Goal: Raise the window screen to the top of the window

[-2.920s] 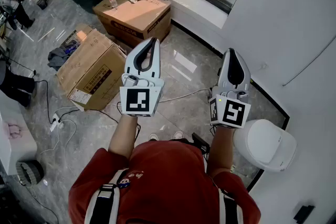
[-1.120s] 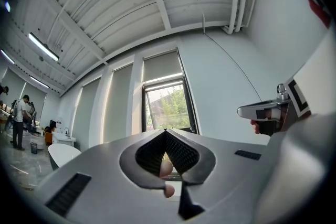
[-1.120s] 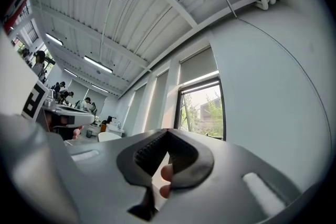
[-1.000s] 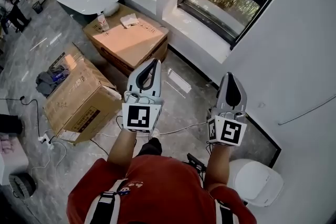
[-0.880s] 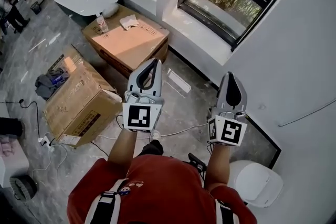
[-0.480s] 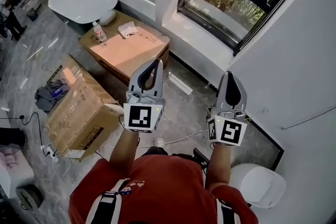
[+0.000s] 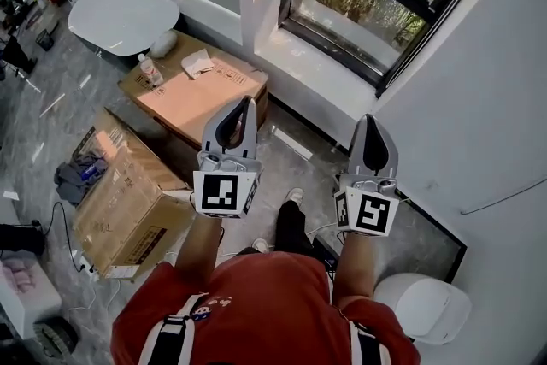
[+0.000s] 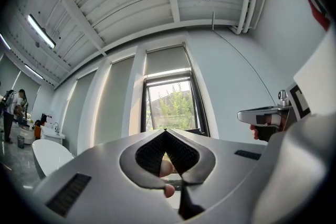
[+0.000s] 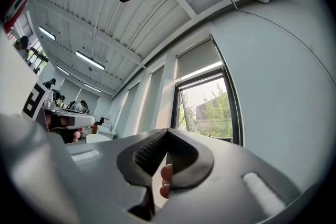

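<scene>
Jaws of the left hand-held gripper and right hand-held gripper are fully closed and empty. Both point toward the black-framed window, well apart from it. The grey window screen covers its upper part.

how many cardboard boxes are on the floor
2. The far cardboard box lies by the wall left of the window, with a bottle on top. The near cardboard box sits at the left. Others may be hidden out of frame.
</scene>
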`<state>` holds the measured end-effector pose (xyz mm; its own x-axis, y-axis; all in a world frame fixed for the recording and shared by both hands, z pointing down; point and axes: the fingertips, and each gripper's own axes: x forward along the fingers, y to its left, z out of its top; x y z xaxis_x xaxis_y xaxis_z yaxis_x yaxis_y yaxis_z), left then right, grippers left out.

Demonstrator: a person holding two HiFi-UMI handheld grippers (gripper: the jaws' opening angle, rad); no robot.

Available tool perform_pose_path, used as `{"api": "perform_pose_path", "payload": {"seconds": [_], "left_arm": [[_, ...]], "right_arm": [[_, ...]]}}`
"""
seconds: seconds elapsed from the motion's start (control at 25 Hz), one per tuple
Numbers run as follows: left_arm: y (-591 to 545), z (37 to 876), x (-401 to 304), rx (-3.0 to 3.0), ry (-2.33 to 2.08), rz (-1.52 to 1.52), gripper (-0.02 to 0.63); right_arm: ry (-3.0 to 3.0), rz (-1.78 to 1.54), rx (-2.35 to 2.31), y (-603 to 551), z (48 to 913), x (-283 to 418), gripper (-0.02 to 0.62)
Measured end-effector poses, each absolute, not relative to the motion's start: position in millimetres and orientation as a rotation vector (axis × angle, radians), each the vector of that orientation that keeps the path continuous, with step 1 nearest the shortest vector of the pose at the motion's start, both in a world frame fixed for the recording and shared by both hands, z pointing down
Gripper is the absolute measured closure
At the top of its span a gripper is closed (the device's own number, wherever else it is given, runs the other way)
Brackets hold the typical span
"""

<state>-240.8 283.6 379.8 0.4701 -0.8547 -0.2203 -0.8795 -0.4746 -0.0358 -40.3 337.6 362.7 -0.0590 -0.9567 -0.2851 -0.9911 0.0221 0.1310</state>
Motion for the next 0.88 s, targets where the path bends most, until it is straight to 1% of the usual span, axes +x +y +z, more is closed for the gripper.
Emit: {"api": "perform_pose_path", "payload": {"seconds": [0.24,0.88], "left_arm": [[229,375,-210,-2.549,1.504,0.249,0.601],[78,366,-86,-2.584,1.472,0.215,0.601]], "right_arm": [[2.126,0.449,-2.055,284,365,-9,0.586],[2.093,0.358,-2.092,139,373,115,0.586]]}}
